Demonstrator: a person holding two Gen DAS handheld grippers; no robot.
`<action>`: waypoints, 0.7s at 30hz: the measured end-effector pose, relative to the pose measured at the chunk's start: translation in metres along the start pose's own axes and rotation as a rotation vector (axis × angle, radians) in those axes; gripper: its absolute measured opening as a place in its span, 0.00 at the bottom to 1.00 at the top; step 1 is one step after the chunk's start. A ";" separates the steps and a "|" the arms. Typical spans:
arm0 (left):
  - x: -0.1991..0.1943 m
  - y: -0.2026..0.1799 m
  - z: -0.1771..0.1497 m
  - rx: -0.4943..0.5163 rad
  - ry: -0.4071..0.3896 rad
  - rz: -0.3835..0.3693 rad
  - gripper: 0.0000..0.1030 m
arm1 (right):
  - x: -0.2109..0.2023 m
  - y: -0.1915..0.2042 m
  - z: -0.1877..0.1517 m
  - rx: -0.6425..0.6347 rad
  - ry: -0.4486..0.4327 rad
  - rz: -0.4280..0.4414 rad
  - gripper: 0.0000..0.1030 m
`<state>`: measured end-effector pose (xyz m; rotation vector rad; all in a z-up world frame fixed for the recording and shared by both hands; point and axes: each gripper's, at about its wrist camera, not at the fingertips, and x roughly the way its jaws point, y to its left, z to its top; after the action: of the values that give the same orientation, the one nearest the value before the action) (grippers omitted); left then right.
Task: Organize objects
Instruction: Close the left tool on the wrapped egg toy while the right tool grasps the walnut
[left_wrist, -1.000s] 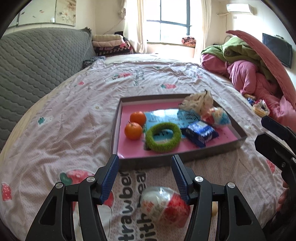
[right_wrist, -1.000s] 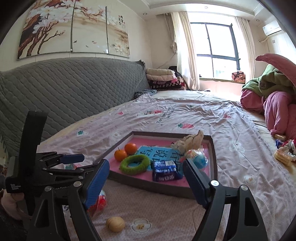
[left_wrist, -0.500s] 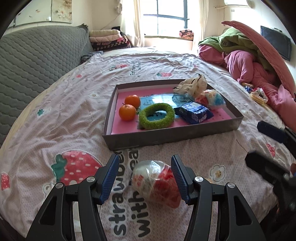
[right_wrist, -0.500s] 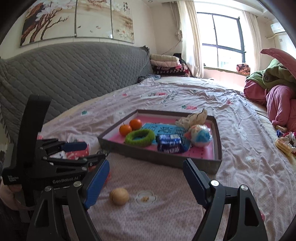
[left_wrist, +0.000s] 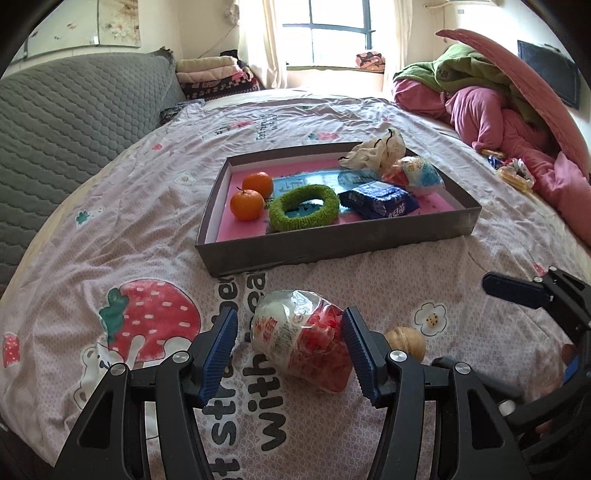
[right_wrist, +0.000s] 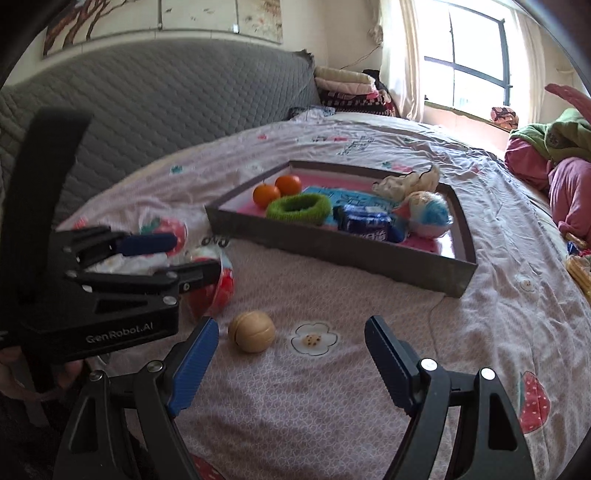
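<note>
A grey box with a pink floor (left_wrist: 332, 251) (right_wrist: 332, 247) sits on the bed and holds two oranges (left_wrist: 246, 204), a green ring (left_wrist: 303, 211), a blue snack pack (left_wrist: 380, 199), a wrapped ball (left_wrist: 417, 173) and a cream cloth (left_wrist: 376, 151). A plastic-wrapped red and white ball (left_wrist: 303, 338) (right_wrist: 221, 284) lies on the sheet in front of the box. My left gripper (left_wrist: 290, 354) is open with its fingers on either side of that ball. A walnut (left_wrist: 405, 341) (right_wrist: 252, 331) lies to its right. My right gripper (right_wrist: 291, 363) is open and empty, just behind the walnut.
The bed has a pink strawberry-print sheet (left_wrist: 147, 221). A grey quilted headboard (left_wrist: 66, 110) runs along the left. A heap of pink and green bedding (left_wrist: 498, 103) lies at the far right, with snack packets (left_wrist: 513, 173) beside it.
Both grippers have drawn back toward the near edge of the bed and lowered. The wrapped ball now sits between the left fingers, and the walnut is close in front of the right gripper.
</note>
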<state>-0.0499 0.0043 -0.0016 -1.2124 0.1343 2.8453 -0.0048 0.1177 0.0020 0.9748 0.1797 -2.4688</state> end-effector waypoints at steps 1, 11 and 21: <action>0.000 0.000 -0.001 0.002 0.006 0.005 0.67 | 0.004 0.002 -0.001 -0.007 0.010 -0.002 0.79; 0.004 0.023 -0.007 -0.097 0.063 -0.097 0.69 | 0.029 0.012 -0.002 -0.014 0.058 0.014 0.78; 0.034 0.035 -0.011 -0.227 0.183 -0.295 0.71 | 0.042 0.025 -0.001 -0.066 0.079 0.006 0.78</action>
<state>-0.0681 -0.0316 -0.0310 -1.3980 -0.3416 2.5448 -0.0193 0.0802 -0.0258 1.0441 0.2823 -2.4042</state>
